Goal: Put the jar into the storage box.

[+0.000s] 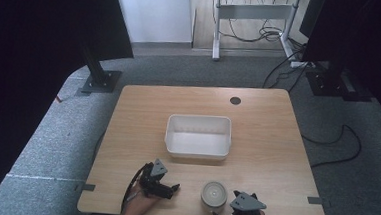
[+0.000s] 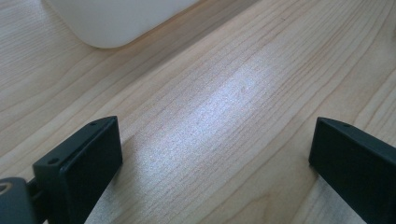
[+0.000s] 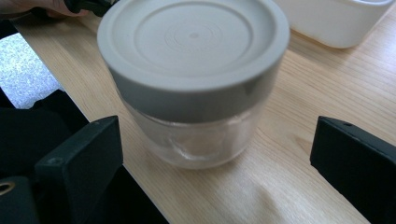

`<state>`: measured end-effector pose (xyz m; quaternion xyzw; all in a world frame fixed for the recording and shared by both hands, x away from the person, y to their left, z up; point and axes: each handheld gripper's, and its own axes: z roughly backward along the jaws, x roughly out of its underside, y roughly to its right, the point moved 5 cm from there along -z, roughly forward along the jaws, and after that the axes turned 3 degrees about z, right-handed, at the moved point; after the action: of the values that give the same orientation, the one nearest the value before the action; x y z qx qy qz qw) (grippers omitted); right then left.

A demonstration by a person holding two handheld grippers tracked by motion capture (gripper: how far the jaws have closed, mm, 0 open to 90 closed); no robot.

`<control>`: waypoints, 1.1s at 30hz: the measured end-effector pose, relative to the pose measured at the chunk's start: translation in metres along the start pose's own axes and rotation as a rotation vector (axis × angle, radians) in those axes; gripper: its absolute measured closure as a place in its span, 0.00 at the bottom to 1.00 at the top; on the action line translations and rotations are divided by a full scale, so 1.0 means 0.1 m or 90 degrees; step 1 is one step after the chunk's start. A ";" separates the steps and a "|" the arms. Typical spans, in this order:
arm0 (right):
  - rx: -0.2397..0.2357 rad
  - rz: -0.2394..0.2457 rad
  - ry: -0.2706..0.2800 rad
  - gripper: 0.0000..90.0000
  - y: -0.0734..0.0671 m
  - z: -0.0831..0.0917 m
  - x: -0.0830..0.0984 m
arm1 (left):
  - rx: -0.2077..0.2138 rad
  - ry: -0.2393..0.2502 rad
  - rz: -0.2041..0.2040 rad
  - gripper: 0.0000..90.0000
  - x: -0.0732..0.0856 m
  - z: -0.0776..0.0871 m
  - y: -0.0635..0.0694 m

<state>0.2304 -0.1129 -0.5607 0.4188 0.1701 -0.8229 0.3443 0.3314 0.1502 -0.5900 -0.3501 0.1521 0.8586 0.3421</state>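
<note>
Clear glass jar (image 3: 194, 88) with a grey lid (image 3: 194, 39) stands upright near the table's (image 1: 271, 142) front edge, in front of the white bin (image 1: 198, 135). The right gripper (image 3: 215, 154) has its jaws spread wide, the jar just ahead between them, untouched. The left gripper (image 2: 215, 154), jaws likewise apart, faces bare wood to the jar's left.

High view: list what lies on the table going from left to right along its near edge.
Left gripper → jar with a grey lid → right gripper.
</note>
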 end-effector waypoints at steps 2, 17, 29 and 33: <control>-0.003 0.003 0.002 0.02 -0.01 -0.02 -0.02 | 0.000 0.000 0.000 0.03 0.00 0.00 0.00; -0.013 0.015 -0.002 0.03 -0.05 -0.20 -0.12 | 0.000 0.000 0.000 0.03 0.00 0.00 0.00; -0.021 0.015 -0.012 0.06 -0.08 -0.38 -0.17 | 0.000 0.000 0.000 0.03 0.00 0.00 0.00; -0.006 0.018 -0.019 0.10 -0.09 -0.41 -0.17 | 0.000 0.000 0.000 0.03 0.00 0.00 0.00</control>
<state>0.2549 -0.0762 -0.5709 0.4074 0.1627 -0.8233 0.3601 0.3314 0.1502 -0.5900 -0.3500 0.1521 0.8586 0.3422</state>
